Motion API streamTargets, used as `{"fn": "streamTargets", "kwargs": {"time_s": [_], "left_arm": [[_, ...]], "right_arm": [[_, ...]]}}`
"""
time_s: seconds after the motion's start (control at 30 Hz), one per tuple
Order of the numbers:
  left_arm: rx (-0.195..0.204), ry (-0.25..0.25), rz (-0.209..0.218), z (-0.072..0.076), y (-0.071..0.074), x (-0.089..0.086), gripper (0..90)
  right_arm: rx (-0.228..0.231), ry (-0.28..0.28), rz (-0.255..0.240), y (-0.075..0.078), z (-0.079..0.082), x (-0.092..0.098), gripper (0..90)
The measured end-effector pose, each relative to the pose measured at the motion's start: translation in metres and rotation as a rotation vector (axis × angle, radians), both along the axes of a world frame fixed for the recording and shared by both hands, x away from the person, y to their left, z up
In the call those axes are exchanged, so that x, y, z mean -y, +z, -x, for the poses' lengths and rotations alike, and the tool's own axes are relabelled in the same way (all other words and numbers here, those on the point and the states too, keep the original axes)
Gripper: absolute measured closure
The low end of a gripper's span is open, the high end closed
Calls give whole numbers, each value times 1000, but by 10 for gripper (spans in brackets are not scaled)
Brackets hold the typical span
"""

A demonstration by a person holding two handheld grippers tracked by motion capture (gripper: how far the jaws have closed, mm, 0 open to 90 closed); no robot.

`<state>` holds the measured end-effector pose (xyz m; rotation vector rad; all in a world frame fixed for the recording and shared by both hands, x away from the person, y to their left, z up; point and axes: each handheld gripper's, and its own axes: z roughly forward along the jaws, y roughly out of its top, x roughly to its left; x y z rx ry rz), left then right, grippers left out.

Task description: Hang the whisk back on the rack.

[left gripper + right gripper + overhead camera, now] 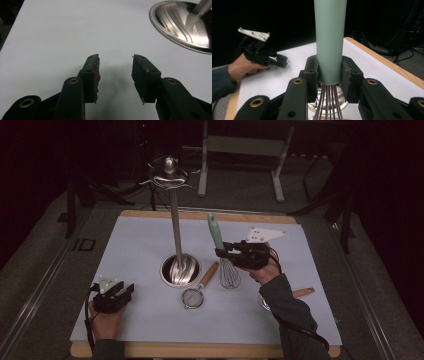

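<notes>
1. the right hand-held gripper (329, 75) is clamping the whisk (223, 255) at the base of its mint handle, upright above the tabletop (140, 320).
2. the whisk is looking light; its wires are springy, so the stiff handle is the sounder hold.
3. the left hand-held gripper (115, 75) is resting open, holding nothing.
4. the utensil stand (176, 220) and strainer (195, 292) are crowding it; open room lies behind.

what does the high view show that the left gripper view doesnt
High view alone: the right claw shut on the green handle of a whisk held upright, a small strainer with a wooden handle lying beside the stand's base, the stand's tall pole, and the wooden board edge.

Left gripper view alone: a close look between the left claw pads, which stand apart with nothing between them.

Both: the white mat and the stand's shiny round base.
</notes>
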<state>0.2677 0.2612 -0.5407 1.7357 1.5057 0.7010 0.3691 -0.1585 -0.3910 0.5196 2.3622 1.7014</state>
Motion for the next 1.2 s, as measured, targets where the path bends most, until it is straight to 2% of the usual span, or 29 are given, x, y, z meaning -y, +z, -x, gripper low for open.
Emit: {"fn": "streamTargets", "kwargs": {"time_s": [0.43,1.2], "left_arm": [[1,0,1,0,0,0,574],[0,-1,6,0,0,-1,573]], "right_arm": [[-14,45,-50,13,-1,0,694],[19,96,-93,50,-4,-22,694]]}}
